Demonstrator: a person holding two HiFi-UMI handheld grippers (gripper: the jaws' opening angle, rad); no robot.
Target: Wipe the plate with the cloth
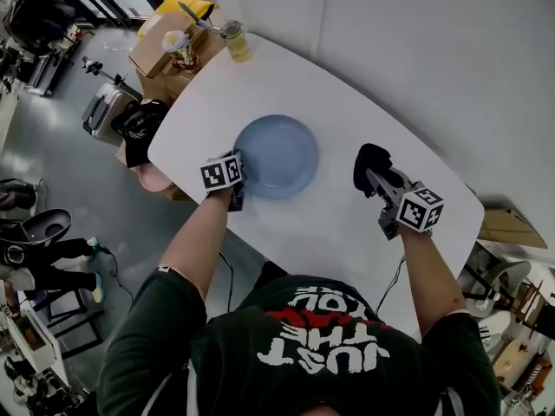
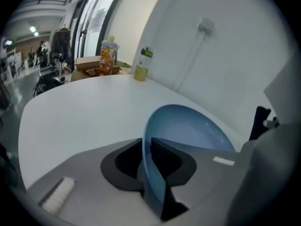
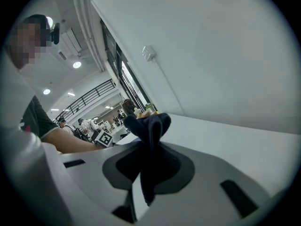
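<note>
I am holding the left gripper [image 1: 239, 173] closed narrowly on the near-left rim of the blue plate [image 1: 277, 156]. The rim is running edge-on between the two pads, and both seem to be pressing on it. The plate is sitting on the white table [image 1: 338, 232], left of centre and close to the table's near-left edge.

The right gripper [image 1: 376, 178] is pinching the dark cloth [image 1: 371, 159]. The cloth is bunched into a wad that is sticking out past the jaw tips. That wad is hanging over the table to the right of the plate, apart from it, so I judge the wiping is not yet begun.

Several things are worrying me from here:

- **Shallow grip:** the left jaws are only biting the lip. If I am pressing hard on the plate's right side, the plate could pivot or slip out of the pads.
- **Small wad:** if I am coming in too steeply, the bare jaw tips could scrape the glaze instead of the fabric.
- **Loose cloth:** a dragging stroke could tug it out of the pinch.
- **Table edge:** strokes pushing toward the near left could be sliding the plate off the table.

The bottle [image 1: 236, 42] at the far-left corner is standing well apart and looks like no concern.
</note>
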